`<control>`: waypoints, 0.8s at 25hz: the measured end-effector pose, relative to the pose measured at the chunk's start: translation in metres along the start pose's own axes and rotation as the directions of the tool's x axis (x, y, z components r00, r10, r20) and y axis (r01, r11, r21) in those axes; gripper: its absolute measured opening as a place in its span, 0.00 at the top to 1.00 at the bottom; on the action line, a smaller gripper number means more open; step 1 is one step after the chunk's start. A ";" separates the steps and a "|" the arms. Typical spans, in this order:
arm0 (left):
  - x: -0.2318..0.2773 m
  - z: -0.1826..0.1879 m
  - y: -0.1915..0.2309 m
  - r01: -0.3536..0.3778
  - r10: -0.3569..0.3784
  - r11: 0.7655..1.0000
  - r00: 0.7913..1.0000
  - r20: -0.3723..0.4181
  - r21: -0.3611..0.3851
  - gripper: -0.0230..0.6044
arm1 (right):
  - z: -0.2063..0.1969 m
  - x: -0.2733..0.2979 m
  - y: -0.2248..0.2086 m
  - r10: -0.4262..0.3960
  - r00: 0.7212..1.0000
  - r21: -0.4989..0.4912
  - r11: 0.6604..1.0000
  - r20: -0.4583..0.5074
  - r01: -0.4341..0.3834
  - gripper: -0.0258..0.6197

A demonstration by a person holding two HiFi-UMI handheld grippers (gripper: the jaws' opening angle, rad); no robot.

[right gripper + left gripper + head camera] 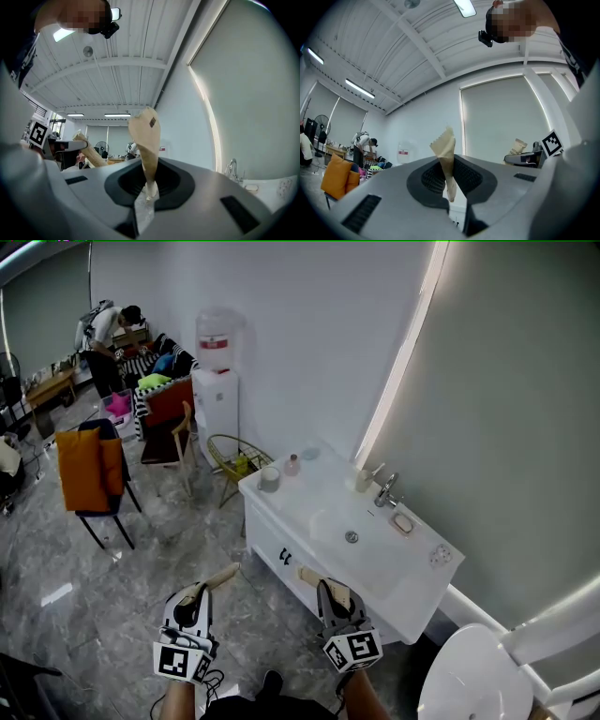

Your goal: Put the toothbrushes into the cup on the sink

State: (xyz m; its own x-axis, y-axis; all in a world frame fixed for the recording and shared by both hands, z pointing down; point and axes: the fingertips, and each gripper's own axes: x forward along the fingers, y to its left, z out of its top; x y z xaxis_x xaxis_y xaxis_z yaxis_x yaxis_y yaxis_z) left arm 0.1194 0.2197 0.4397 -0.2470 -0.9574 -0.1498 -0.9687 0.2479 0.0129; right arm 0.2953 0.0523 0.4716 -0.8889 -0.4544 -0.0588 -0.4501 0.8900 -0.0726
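Grey marbled floor tiles (103, 606) lie bare under and to the left of the two grippers, leaving open room up to the cabinet front. Nearest, the left gripper (194, 594) (449, 182) has its jaws almost together, pinching a tan paper-wrapped toothbrush (217, 577) (444, 149) whose saw-toothed end sticks out ahead. Beside it, the right gripper (336, 596) (147, 182) is likewise nearly closed on a second tan wrapped toothbrush (312, 575) (146, 133); a small dark mark on that wrapper is too small to read. Each gripper carries one cube of black-and-white square markers. A white toilet (469, 676) sits at the lower right. Just ahead of the right gripper runs the front edge of the white sink cabinet (323, 495), with one chrome faucet (386, 488) by the wall. One round grey cup (270, 478) stands at the counter's far left end, well apart from both toothbrushes. Farther back, a white water dispenser (216, 399) bears a red label (216, 341) I cannot read. One chair draped in orange cloth (89, 470) stands on the open floor, and a person (101, 343) bends over at the far end.
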 end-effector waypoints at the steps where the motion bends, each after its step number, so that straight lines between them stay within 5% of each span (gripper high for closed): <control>1: 0.000 0.001 0.000 -0.001 0.001 1.000 1.000 -0.002 0.000 0.89 | 0.000 0.000 0.000 0.001 1.000 0.008 1.000 0.001 -0.001 0.89; 20: 0.024 -0.006 0.002 -0.067 0.067 0.998 0.998 0.002 -0.002 0.89 | -0.001 0.025 -0.032 0.041 0.999 0.015 0.999 0.010 -0.041 0.89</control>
State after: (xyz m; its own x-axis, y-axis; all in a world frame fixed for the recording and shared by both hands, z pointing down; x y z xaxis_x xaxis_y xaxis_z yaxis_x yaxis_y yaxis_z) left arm 0.1116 0.1960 0.4422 -0.3111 -0.9384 -0.1503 -0.9501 0.3110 0.0245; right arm 0.2877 0.0127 0.4737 -0.9057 -0.4178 -0.0716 -0.4118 0.9073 -0.0853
